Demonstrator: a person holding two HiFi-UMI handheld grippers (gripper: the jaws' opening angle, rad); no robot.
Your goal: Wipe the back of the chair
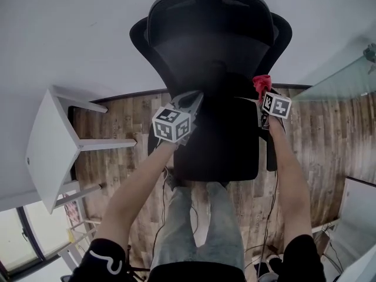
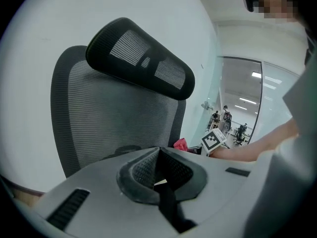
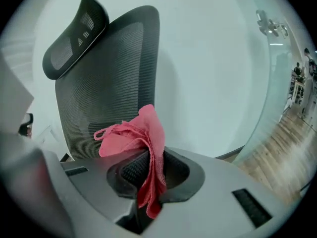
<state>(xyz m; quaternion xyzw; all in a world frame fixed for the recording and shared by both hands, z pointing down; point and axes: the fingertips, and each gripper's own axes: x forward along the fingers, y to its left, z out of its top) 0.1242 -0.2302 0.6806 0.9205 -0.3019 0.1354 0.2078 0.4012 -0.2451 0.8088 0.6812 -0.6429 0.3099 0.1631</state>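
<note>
Right gripper (image 3: 148, 168) is clamped on a bunched red cloth (image 3: 141, 133), held just beside the right edge of the chair (image 1: 211, 40) back. Left gripper (image 2: 158, 168) has its jaws together with nothing in them, pointing at the middle of the back. The chair is black mesh with a headrest (image 2: 141, 58) and faces a white wall (image 1: 70, 28). Both forearms reach forward over the seat.

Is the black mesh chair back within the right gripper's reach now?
Probably yes: the right gripper, shut on the pink cloth, faces the black mesh chair back with nothing between.
</note>
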